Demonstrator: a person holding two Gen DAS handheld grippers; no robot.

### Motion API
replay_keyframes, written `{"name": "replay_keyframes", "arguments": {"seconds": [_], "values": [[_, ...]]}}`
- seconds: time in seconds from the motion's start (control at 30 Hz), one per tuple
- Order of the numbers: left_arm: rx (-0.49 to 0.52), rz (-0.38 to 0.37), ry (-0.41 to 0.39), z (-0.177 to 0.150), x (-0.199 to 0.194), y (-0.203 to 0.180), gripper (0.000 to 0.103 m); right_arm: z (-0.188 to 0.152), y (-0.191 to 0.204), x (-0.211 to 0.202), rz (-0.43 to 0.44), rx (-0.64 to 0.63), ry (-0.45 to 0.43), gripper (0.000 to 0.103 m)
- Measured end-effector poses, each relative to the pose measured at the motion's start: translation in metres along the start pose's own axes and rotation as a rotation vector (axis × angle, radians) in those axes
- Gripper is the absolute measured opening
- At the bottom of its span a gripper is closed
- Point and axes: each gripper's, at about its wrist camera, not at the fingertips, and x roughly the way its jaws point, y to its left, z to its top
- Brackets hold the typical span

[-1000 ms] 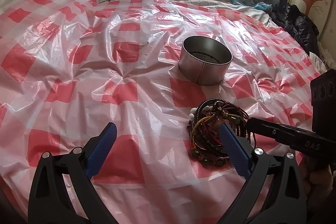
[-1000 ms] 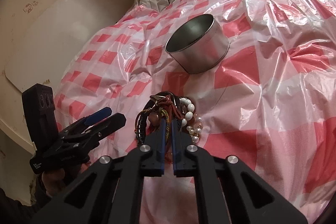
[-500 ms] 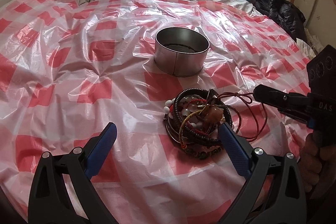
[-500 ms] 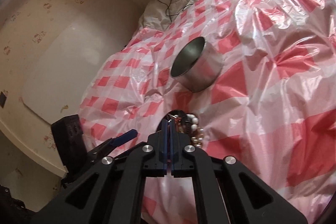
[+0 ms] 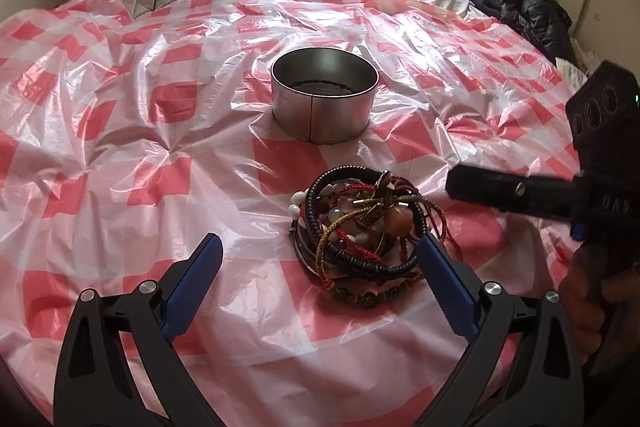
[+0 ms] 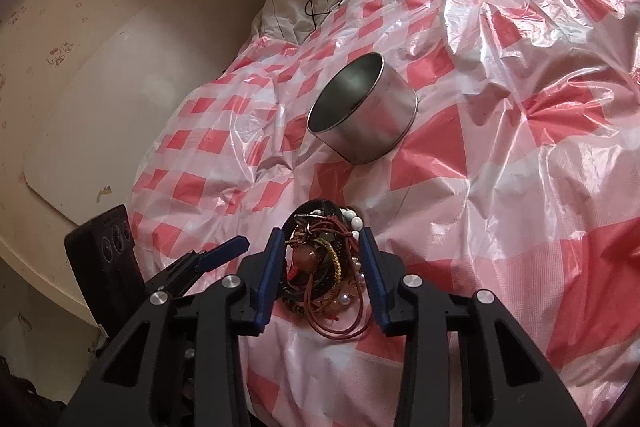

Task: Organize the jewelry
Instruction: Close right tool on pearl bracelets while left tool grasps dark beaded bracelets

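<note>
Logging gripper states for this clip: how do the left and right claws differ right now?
The left claw is spread wide, while the right claw is open more narrowly. The left claw sits just short of the tangled pile of beaded and corded bracelets, its right finger beside it; the right claw straddles the pile. Both have blue-padded black fingers and grip nothing, with the round silver metal tin beyond.
</note>
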Motion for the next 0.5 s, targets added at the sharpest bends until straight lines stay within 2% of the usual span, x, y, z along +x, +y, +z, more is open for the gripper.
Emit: {"name": "replay_keyframes", "arguments": {"seconds": [0.13,0.2,0.23,0.27,0.3,0.33,0.4,0.5], "values": [[-0.059,-0.024,0.009,0.003,0.005,0.008,0.09,0.004,-0.003,0.006,-0.04,0.005,-0.003,0.046],[-0.092,-0.078,0.013,0.002,0.006,0.013,0.069,0.004,-0.004,0.015,-0.035,0.002,0.026,0.046],[-0.105,-0.106,0.022,0.001,0.009,0.015,0.063,0.003,-0.003,0.019,-0.036,-0.011,0.039,0.042],[-0.106,-0.102,0.042,0.0,0.012,0.015,0.053,0.002,-0.001,0.02,-0.032,-0.016,0.043,0.037],[-0.101,-0.093,0.06,-0.001,0.016,0.015,0.044,0.001,-0.002,0.021,-0.017,-0.009,0.049,0.014],[-0.099,-0.09,0.07,-0.002,0.017,0.015,0.039,0.001,-0.003,0.02,-0.006,0.003,0.047,0.008],[-0.089,-0.096,0.065,-0.003,0.015,0.014,0.021,0.001,-0.004,0.013,0.012,0.011,0.019,0.006],[-0.089,-0.103,0.067,-0.005,0.013,0.016,0.017,0.002,-0.003,0.006,0.039,0.021,-0.003,0.006]]}}
